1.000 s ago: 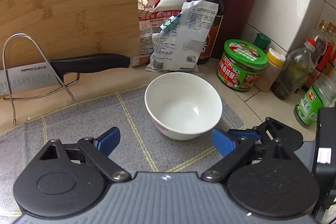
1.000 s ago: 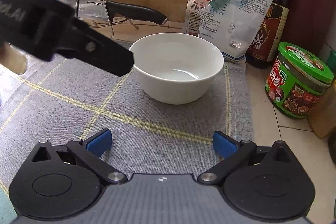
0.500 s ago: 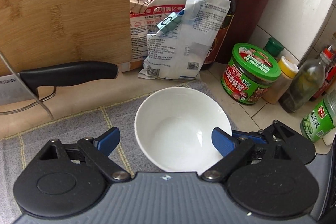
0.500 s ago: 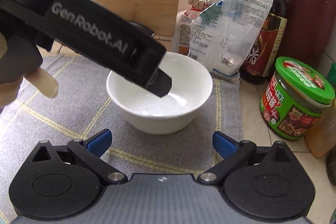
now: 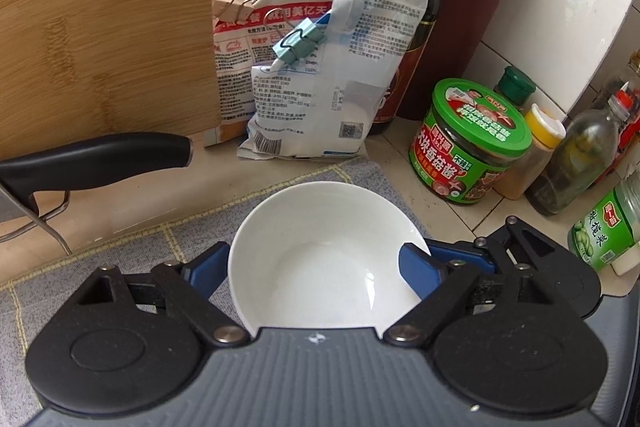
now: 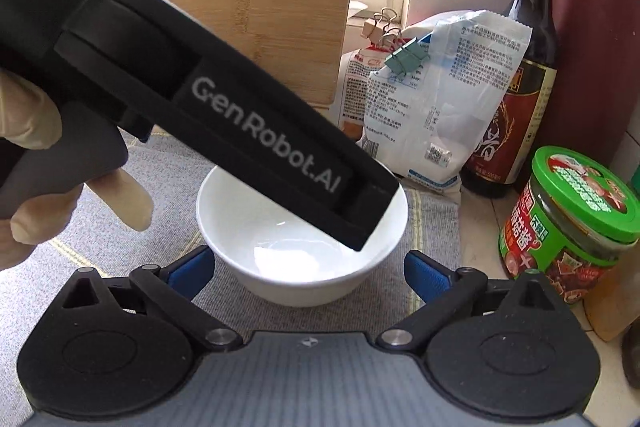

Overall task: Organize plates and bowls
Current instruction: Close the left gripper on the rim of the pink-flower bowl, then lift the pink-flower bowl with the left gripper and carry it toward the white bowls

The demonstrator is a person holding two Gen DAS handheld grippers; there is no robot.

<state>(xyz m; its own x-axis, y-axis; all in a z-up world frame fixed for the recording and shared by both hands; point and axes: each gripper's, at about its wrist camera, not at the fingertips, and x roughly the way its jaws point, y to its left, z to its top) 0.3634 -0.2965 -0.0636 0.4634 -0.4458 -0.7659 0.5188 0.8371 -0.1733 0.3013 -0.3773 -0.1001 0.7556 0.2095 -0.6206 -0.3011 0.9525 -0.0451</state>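
A white bowl sits on a grey mat on the bench, straddled by the left hand-held gripper: one blue pad outside the rim at 9 o'clock, the other inside the bowl at 3 o'clock. Its jaws are closing on the bowl wall; whether the pads already press it cannot be told. In the right wrist view, the right hand-held gripper hangs spread and empty, the bowl at 12 o'clock from it, just beyond its pads. A gloved hand holds the left tool at 10 o'clock. A green-lidded jar stands at 2 o'clock from the bowl.
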